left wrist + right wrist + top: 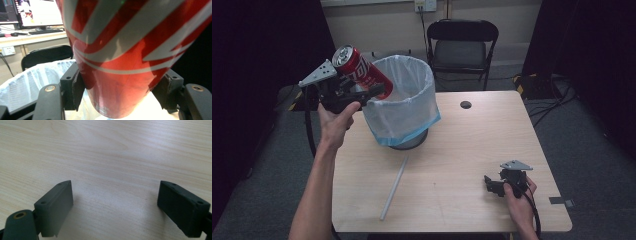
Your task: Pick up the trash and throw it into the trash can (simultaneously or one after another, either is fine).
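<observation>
At ten o'clock on the table (pixel 472 145), the left gripper (pixel 362 90) clamps a red can (pixel 361 71), tilted with its top toward ten o'clock, over the rim of the lined bin (pixel 404 107). Both pads (pixel 78 87) press the can's sides. Toward five o'clock the right gripper (pixel 492 186) rests on the wood, jaws spread with nothing between. A white stick (pixel 394 187) lies at seven o'clock.

One red can (pixel 362 71), one lined bin (pixel 404 102), one white rod (pixel 394 187), one chair (pixel 462 47), two tongs.
</observation>
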Demonstrator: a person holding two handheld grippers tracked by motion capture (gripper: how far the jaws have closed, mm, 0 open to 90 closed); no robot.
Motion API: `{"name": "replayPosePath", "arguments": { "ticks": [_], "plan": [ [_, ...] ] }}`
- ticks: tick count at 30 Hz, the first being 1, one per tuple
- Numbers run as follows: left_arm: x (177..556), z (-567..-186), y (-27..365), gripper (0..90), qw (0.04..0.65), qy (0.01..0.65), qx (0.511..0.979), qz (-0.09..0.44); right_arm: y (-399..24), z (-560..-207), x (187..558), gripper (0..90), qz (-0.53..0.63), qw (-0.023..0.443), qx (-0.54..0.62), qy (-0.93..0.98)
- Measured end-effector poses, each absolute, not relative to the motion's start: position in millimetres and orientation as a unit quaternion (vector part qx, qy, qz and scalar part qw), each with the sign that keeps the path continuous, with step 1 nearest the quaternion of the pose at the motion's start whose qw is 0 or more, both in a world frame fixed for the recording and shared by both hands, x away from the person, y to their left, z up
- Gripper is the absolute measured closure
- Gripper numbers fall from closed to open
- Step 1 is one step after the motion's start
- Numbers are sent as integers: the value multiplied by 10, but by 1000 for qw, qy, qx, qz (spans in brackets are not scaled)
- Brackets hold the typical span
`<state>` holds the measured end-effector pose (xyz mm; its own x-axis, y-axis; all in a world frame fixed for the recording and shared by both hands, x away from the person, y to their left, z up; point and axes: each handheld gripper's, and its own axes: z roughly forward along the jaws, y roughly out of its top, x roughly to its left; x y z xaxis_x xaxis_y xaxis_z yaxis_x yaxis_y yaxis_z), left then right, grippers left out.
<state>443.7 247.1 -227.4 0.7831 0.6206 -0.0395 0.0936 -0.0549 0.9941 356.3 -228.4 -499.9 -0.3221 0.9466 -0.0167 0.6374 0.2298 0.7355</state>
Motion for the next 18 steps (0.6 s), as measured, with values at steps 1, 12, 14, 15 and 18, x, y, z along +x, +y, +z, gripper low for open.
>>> {"name": "replayPosePath", "arguments": {
  "ticks": [1,12,14,15,18],
  "plan": [
    [4456,-2272,2467,343,637,257,696,210,-2284,-4999,3563,124,322,240,530,747],
    [4735,-2261,2445,339,626,281,693,222,-2283,-4999,3563,124,322,240,531,746],
    [4767,-2274,2439,338,621,279,697,223,-2284,-4999,3563,124,322,240,530,747],
    [4799,-2298,2428,338,619,282,699,222,-2283,-4999,3563,124,322,240,530,746],
    [4837,-2326,2425,332,612,286,703,223,-2283,-4999,3563,124,322,240,531,746]
  ]
}}
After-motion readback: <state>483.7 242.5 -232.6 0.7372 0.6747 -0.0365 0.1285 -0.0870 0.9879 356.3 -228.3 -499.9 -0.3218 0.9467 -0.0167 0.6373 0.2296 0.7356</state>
